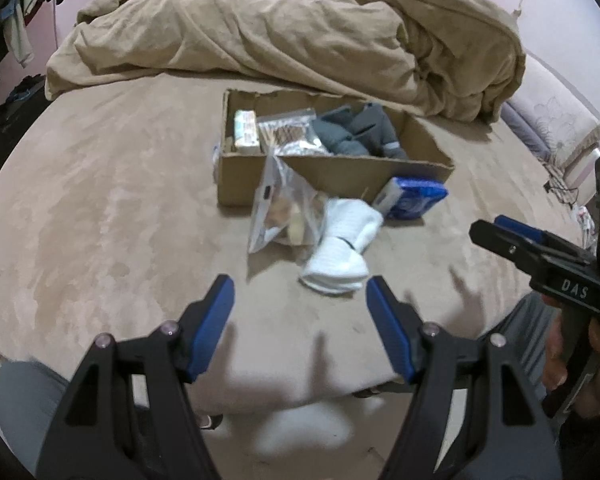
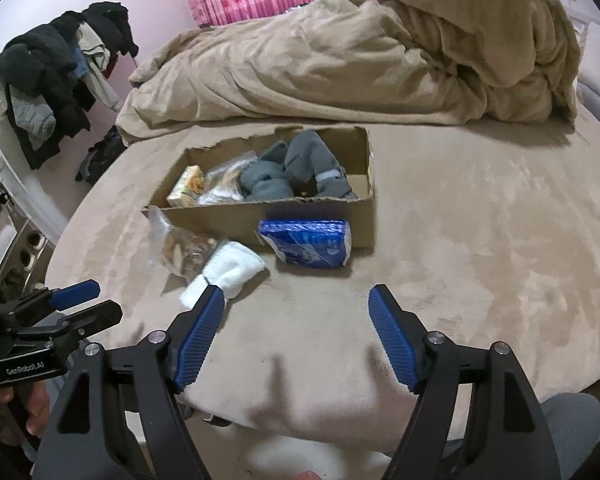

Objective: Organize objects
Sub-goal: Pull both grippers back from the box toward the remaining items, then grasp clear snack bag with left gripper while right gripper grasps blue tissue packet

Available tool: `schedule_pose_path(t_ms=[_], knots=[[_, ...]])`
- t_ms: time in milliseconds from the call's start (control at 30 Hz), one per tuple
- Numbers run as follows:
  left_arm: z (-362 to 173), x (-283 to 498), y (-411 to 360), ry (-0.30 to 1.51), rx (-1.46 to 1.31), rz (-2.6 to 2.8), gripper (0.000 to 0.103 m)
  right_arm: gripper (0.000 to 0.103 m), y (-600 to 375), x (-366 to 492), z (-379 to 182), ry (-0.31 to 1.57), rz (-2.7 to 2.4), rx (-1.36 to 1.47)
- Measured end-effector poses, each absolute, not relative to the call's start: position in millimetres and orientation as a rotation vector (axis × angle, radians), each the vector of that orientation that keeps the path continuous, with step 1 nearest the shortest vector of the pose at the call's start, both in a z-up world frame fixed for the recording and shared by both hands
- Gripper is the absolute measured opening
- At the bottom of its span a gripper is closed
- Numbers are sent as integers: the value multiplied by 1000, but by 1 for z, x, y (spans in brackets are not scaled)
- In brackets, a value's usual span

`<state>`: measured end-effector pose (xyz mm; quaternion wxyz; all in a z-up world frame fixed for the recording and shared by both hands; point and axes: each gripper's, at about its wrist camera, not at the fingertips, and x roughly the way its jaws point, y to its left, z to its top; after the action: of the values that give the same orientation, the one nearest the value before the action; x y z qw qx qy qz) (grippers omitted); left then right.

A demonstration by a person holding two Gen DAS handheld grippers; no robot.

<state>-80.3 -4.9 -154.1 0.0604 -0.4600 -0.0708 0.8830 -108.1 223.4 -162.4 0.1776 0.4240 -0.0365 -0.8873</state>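
Lying on the beige bed [image 1: 100, 208], from left to right: a clear snack bag [image 1: 284, 208], rolled white socks [image 1: 342, 252], a blue tissue pack [image 1: 414, 198], all set against the cardboard box [image 1: 340, 178]. Grey socks [image 1: 356, 132] are kept inside. Left gripper [image 1: 300, 304] and right gripper [image 2: 296, 316] are held wide open, nothing grasped.

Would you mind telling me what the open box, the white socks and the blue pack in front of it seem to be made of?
Open box: brown corrugated cardboard, matte, with a torn, ragged rim. White socks: soft ribbed knit fabric, probably cotton blend, bunched together. Blue pack: glossy plastic film wrapper, judging by its sheen and creases; contents unclear.
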Motion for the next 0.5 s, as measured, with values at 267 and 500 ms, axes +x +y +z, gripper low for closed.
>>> schedule_pose_path(t_ms=[267, 500], knots=[[-169, -112, -10, -216, -1401, 2688, 70, 78, 219, -135, -188, -90, -2504, 1248], [-182, -131, -10, -203, -1406, 2683, 70, 78, 207, -155, -202, -52, -2494, 1264]])
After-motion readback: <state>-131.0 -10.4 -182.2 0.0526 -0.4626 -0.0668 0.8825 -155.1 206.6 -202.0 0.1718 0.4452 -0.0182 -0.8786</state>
